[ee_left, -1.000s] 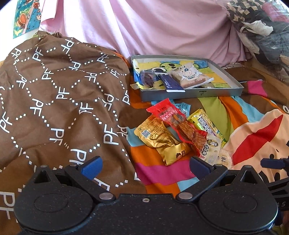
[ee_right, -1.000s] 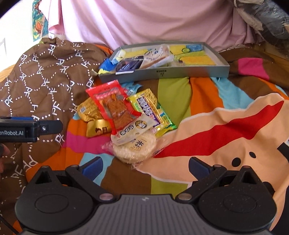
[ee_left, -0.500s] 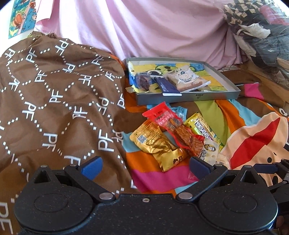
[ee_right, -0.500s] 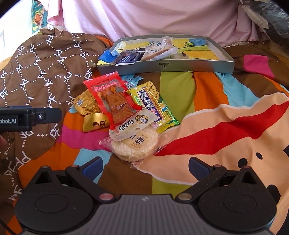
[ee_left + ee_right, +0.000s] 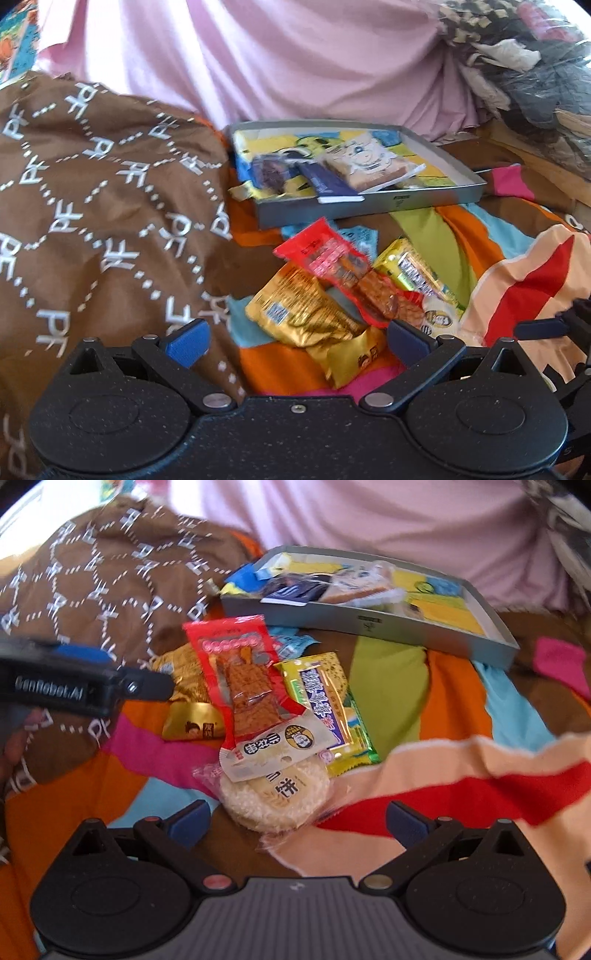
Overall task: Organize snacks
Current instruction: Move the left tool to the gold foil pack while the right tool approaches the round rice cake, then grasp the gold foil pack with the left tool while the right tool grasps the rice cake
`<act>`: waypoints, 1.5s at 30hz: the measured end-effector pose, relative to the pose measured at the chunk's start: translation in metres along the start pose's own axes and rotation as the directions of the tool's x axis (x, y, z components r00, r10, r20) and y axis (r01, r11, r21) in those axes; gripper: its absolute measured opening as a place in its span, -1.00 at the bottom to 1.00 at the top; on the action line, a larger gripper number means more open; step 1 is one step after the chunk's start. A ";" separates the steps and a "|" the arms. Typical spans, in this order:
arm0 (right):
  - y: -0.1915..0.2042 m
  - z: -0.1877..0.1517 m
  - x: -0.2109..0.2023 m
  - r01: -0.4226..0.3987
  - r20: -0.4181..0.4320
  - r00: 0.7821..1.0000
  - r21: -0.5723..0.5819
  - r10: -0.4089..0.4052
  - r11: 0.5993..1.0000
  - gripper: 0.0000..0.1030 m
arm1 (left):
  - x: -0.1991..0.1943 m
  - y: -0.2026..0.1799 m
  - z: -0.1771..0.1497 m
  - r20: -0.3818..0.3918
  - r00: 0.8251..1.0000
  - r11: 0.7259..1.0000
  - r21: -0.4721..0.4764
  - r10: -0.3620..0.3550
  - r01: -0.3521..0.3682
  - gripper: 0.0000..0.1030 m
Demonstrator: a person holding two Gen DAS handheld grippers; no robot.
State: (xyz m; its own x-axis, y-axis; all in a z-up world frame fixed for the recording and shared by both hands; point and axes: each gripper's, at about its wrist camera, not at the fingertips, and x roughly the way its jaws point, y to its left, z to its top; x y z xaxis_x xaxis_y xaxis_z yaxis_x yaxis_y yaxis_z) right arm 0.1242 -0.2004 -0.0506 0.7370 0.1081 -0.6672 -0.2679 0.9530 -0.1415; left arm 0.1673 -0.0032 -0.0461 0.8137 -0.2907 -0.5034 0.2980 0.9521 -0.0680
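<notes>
You're in a home bedroom: a bright patterned bedsheet [image 5: 424, 709], a brown quilt [image 5: 92, 206] and a pink curtain [image 5: 277, 55] show it.

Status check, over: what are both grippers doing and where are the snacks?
Left gripper open, empty. Right gripper open, empty, over rice cracker. Snack pile loose on blanket; grey tray behind, partly filled. Path unobstructed.

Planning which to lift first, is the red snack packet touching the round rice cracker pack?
Cannot tell. In the right wrist view the white packet lies between the red snack packet and the round rice cracker pack, hiding any contact.
</notes>
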 end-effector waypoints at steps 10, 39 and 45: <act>-0.001 0.003 0.015 -0.044 -0.030 0.999 -0.026 0.043 0.999 0.99 | 0.043 0.003 0.012 -0.048 0.998 0.999 0.013 -0.047 0.047 0.98; -0.019 -0.004 0.016 -0.108 0.024 0.994 0.095 0.106 0.990 0.56 | 0.031 0.028 0.014 -0.031 0.921 0.891 -0.270 -0.388 0.366 0.09; -0.027 -0.009 0.002 -0.108 0.042 0.994 0.143 0.103 0.984 0.45 | 0.026 0.016 0.008 -0.039 0.898 0.863 -0.299 -0.439 0.408 -0.04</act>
State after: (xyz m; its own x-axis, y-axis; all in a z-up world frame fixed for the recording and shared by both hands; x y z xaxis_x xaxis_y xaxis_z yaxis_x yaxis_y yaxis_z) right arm 0.1272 -0.2286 -0.0542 0.7309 0.2176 -0.6469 -0.2545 0.9663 0.0376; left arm 0.1967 0.0038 -0.0535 0.5804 -0.6748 -0.4558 0.4403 0.7309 -0.5215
